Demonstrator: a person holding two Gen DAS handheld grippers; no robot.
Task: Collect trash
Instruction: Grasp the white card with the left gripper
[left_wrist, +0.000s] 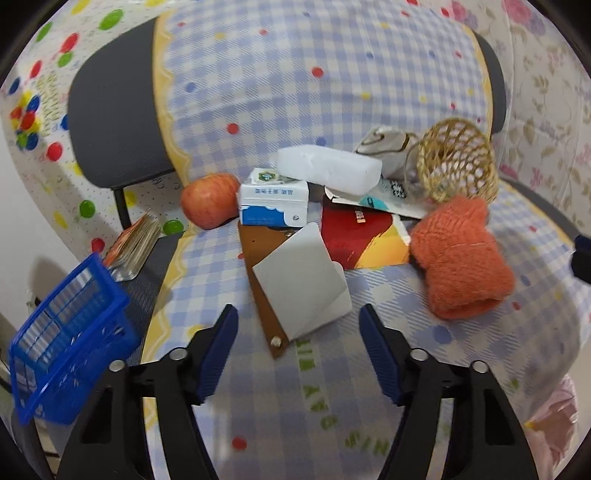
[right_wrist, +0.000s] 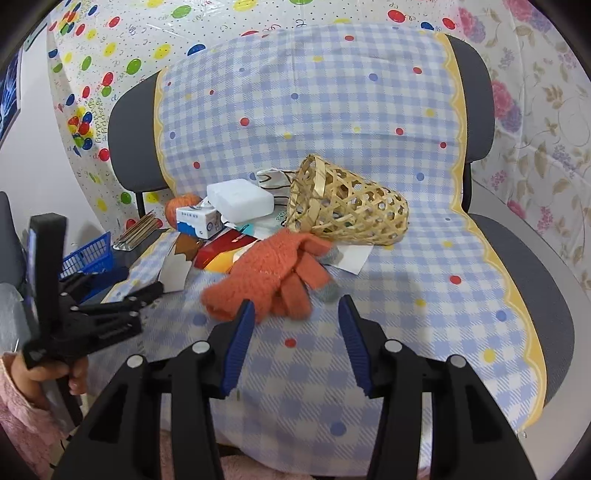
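Note:
A heap of litter lies on a chair seat covered by a blue checked cloth (left_wrist: 332, 369). A folded white card piece (left_wrist: 303, 273) rests on a brown cardboard strip (left_wrist: 264, 295), and its near end reaches between the fingertips of my left gripper (left_wrist: 298, 314), which is open and not touching it. Behind sit a blue-white milk carton (left_wrist: 273, 201), a white foam block (left_wrist: 328, 170) and a red and orange wrapper (left_wrist: 358, 236). My right gripper (right_wrist: 295, 304) is open just short of an orange knit glove (right_wrist: 266, 280). The left gripper (right_wrist: 144, 295) also shows at the left of the right wrist view.
An apple (left_wrist: 210, 201) sits left of the carton. A tipped wicker basket (right_wrist: 347, 206) lies behind the glove. A blue plastic basket (left_wrist: 70, 339) stands off the seat's left edge, beside a stack of cards (left_wrist: 135, 240). A hand in a pink sleeve (right_wrist: 22, 398) holds the left gripper.

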